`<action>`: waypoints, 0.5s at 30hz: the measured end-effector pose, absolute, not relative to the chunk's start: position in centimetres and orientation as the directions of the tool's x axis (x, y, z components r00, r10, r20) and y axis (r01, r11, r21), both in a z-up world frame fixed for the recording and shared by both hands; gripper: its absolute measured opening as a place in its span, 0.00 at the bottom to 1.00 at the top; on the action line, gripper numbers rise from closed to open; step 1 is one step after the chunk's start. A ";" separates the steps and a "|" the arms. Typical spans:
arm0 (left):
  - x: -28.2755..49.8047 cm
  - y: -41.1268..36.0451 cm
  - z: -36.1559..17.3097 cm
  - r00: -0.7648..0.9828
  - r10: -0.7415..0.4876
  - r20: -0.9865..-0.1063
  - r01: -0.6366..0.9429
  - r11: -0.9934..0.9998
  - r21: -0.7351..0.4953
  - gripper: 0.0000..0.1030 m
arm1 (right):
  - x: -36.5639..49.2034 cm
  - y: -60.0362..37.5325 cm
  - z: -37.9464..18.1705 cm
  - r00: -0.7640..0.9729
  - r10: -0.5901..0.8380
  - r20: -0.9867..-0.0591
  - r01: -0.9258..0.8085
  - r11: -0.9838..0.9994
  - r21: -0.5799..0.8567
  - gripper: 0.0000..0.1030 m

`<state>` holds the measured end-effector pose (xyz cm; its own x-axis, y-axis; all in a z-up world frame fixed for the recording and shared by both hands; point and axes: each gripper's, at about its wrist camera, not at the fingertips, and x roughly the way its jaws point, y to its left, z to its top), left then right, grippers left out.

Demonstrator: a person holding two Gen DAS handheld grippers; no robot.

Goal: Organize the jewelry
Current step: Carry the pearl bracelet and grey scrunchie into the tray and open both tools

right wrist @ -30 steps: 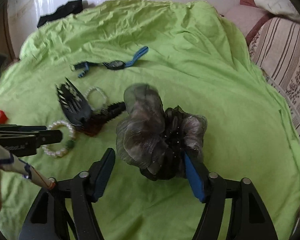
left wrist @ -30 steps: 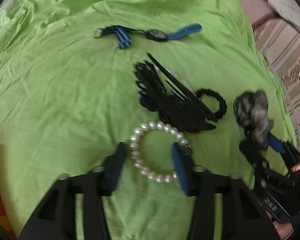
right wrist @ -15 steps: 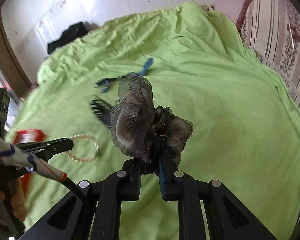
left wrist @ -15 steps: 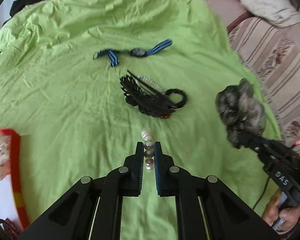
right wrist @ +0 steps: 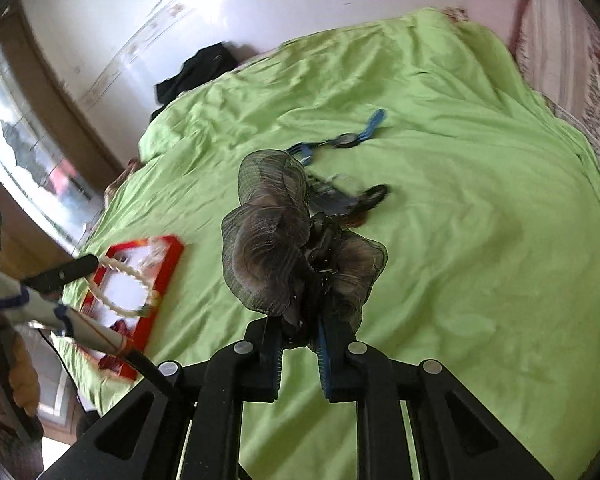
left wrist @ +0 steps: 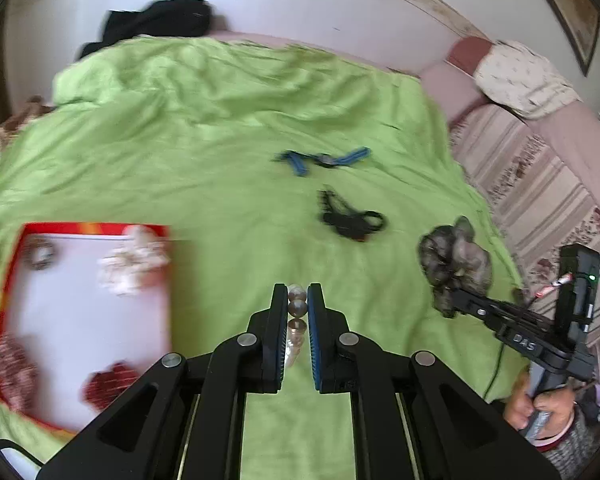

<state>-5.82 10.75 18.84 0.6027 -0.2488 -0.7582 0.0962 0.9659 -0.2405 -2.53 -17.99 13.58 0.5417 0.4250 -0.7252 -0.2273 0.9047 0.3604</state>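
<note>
Lifted off the green bedsheet [left wrist: 220, 168], the white pearl bracelet [left wrist: 296, 308] is clamped in the left gripper [left wrist: 298, 300]; the right gripper [right wrist: 300, 328] clenches the grey gauzy scrunchie [right wrist: 272, 248].

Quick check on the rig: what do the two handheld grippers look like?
Both are black plastic linkage frames with silver rivets and blue-faced fingers. The left gripper looks the same as the right gripper. The right one carries white lettering, a black box with a green light, and a dark cable.

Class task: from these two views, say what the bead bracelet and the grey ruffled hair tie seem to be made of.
Bead bracelet: round, glossy, cream-white beads, pearl-like; real or imitation cannot be told.
Grey ruffled hair tie: thin, sheer fabric, probably organza or chiffon; fine ribbed lines and gathered, semi-transparent folds show.
</note>
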 end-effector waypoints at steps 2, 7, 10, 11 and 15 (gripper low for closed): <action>-6.7 13.2 18.8 0.615 -0.199 -0.763 0.054 0.976 -0.211 0.09 | -3.1 -15.6 13.8 0.523 0.443 -0.728 -0.269 0.897 0.352 0.15; -8.5 20.2 17.4 0.604 -0.120 -0.788 -0.071 0.976 -0.204 0.09 | -3.8 -10.2 13.8 0.476 0.475 -0.740 -0.356 0.874 0.332 0.15; -8.9 23.2 16.5 0.598 -0.101 -0.795 -0.118 0.970 -0.211 0.09 | -4.2 -6.8 13.5 0.441 0.492 -0.750 -0.407 0.855 0.322 0.15; -8.9 24.2 16.2 0.595 -0.093 -0.798 -0.134 0.968 -0.212 0.09 | -4.3 -5.3 13.4 0.429 0.497 -0.755 -0.426 0.848 0.316 0.15; -8.4 27.7 14.8 0.585 -0.072 -0.808 -0.191 0.956 -0.223 0.09 | -4.5 -0.3 13.0 0.379 0.517 -0.768 -0.491 0.815 0.307 0.15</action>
